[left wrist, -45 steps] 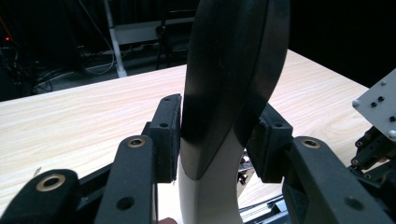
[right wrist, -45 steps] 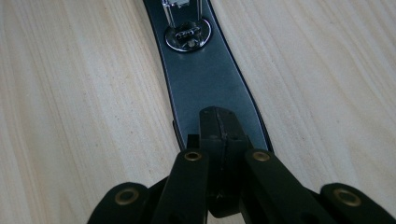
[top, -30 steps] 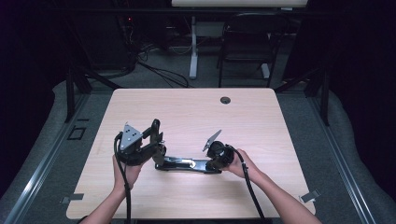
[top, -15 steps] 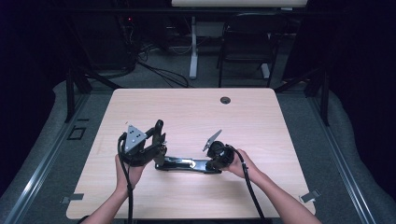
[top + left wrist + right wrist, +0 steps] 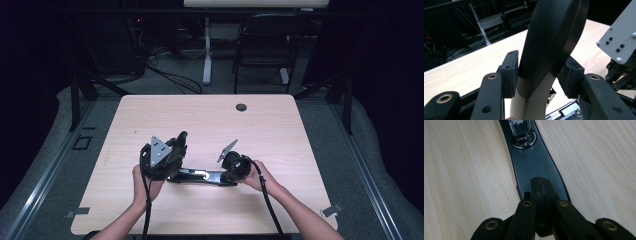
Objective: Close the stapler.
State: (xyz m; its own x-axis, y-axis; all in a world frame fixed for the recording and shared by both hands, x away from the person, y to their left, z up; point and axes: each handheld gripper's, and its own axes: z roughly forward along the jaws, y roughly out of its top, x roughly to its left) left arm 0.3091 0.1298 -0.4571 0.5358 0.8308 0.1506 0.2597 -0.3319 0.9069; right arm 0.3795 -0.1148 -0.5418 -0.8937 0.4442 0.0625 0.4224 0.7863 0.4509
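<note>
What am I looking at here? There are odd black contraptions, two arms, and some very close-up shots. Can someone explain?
No robot here: a person at a wooden table holds a hand-held gripper in each hand, a tool with two black jaws that pinch.

The wide picture comes from a camera above the table. The person's arms enter from the bottom, with the left hand-held gripper at left and the right hand-held gripper at right.

The two close-ups come from cameras riding on the grippers, looking along their jaws.

On the table lies a long black stapler-like tool. The left jaws are closed on its raised black lever. The right jaws are pinched together, pressing their tips on its flat base, near a shiny metal plate.
</note>
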